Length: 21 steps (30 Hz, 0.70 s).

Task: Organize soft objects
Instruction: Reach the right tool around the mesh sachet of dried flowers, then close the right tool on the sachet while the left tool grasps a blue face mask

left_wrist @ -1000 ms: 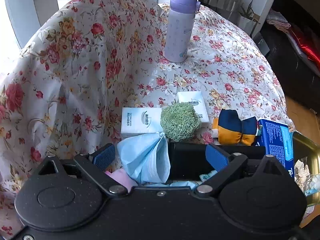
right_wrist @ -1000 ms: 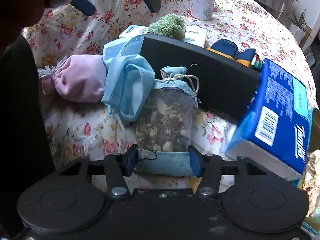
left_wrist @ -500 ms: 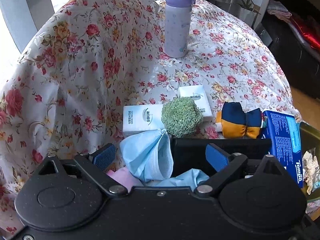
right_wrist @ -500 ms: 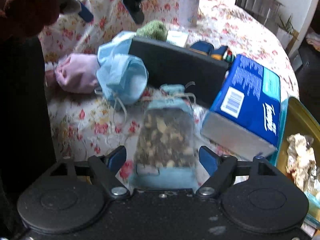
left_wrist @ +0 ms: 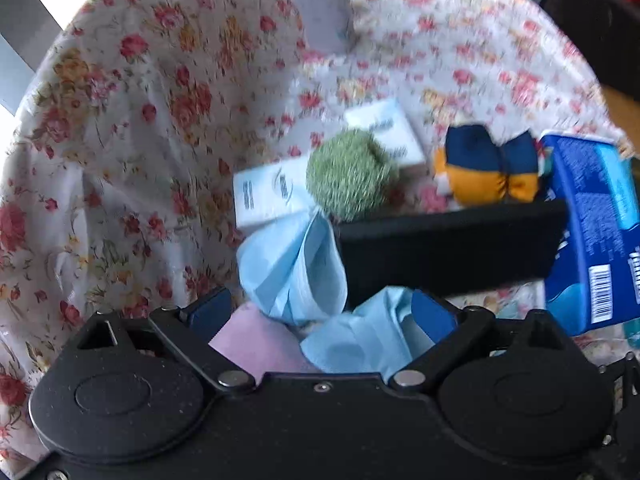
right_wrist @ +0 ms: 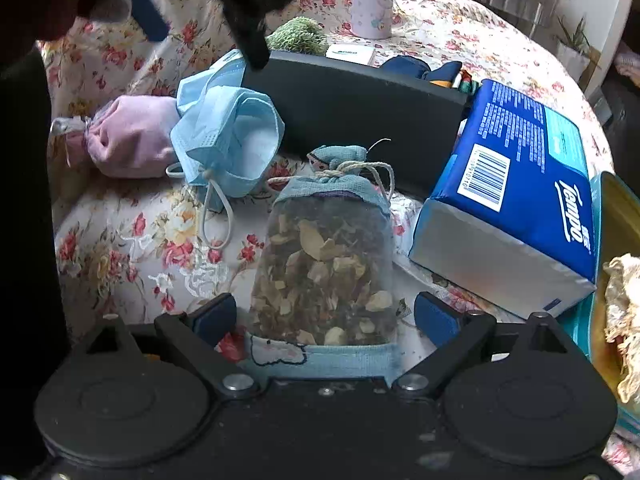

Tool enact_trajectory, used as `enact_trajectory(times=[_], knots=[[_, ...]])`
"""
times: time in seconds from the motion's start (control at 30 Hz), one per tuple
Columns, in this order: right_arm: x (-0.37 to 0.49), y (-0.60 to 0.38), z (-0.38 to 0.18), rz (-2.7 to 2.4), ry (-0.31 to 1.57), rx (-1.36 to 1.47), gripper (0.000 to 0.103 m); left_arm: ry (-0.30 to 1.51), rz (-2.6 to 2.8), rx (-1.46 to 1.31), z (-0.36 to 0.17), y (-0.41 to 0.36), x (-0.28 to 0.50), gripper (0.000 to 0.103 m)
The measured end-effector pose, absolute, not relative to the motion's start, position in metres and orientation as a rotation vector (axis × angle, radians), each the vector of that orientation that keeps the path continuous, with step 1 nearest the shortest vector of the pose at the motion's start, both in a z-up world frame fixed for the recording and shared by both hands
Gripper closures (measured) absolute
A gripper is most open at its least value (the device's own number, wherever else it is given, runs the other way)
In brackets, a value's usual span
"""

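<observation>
In the right wrist view a mesh sachet of dried petals [right_wrist: 324, 264] lies on the floral cloth between the fingers of my right gripper [right_wrist: 324, 314]. The jaws are opening and neither pad touches the sachet. Beyond it lie a light blue face mask [right_wrist: 228, 136] and a pink pouch [right_wrist: 132, 136], against a black tray [right_wrist: 352, 112]. My left gripper [left_wrist: 322, 314] is open and points steeply down, with the mask [left_wrist: 292, 264] and pouch [left_wrist: 256, 344] between its fingers, unpressed. It hangs above the mask as the left gripper [right_wrist: 204, 44].
A blue tissue pack [right_wrist: 512, 200] leans right of the tray. Behind the tray sit a green fluffy ball [left_wrist: 348, 174], two white tissue packets [left_wrist: 268, 196], a navy-and-orange bow cushion [left_wrist: 488, 168] and a lilac bottle [right_wrist: 372, 0]. A yellow bin [right_wrist: 616, 216] stands far right.
My right gripper has let go of the sachet and its jaws have spread wide; the sachet now rests on the cloth. My left gripper has dropped closer to the mask and tipped downward.
</observation>
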State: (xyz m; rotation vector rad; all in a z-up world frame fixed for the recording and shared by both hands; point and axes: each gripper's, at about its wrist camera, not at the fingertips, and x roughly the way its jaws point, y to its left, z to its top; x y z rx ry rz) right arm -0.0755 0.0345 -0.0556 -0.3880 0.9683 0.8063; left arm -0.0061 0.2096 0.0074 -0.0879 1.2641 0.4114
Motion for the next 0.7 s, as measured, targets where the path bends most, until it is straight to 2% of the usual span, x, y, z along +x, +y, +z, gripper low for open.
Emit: enact_trajectory(times=[0.2,0.7], knots=[[-0.073,0.036,-0.056,0.819,0.988,-0.364,0.003,1.374,0.454,-0.237,-0.013,0.221,-0.004,0.009],[-0.068,0.030,-0.058,0.857,0.974,-0.289,0.001,1.387,0.534,-0.309,-0.022,0.210,-0.006,0.009]])
